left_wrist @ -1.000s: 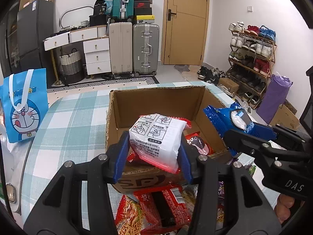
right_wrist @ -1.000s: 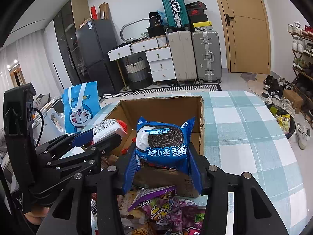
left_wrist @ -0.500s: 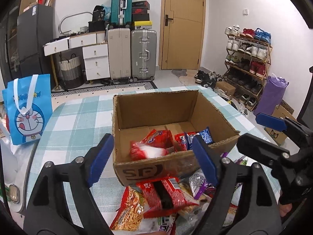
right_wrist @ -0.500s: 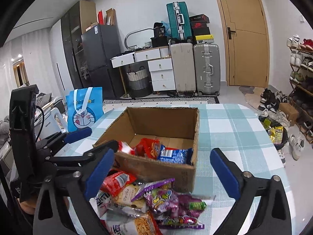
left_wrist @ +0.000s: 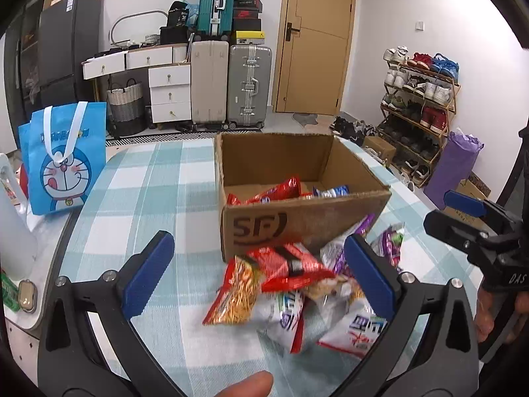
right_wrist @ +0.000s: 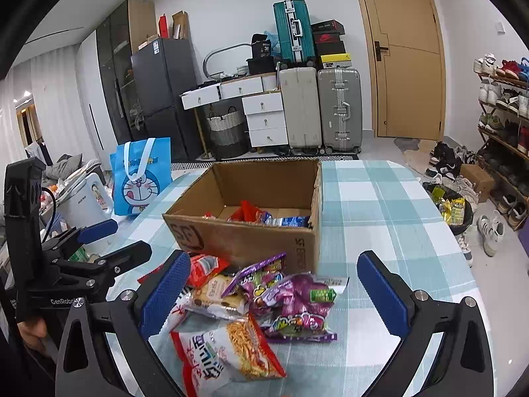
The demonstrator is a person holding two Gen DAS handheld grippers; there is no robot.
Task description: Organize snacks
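Checked teal-and-white tablecloth (right_wrist: 380, 198) covers the work surface, with suitcases and a shoe rack behind. Left gripper (left_wrist: 261, 276): jaws opening, nothing between them, poised over the loose snack pile. Right gripper (right_wrist: 274, 292): jaws spread wide, empty, above the purple candy packet (right_wrist: 297, 304). Pile, just before the cardboard box (right_wrist: 244, 238): noodle-snack bag (right_wrist: 228, 354), red packet (left_wrist: 287, 266), purple packets, overlapping. Box interior: red and blue packets (right_wrist: 284, 221) lying flat at the near wall. Noodle-snack bag: long axis running toward the camera, one end under neighbouring packets. Risk, as judged: overlapping slick wrappers; a closing jaw may catch two packets or drag a neighbour off the table edge.
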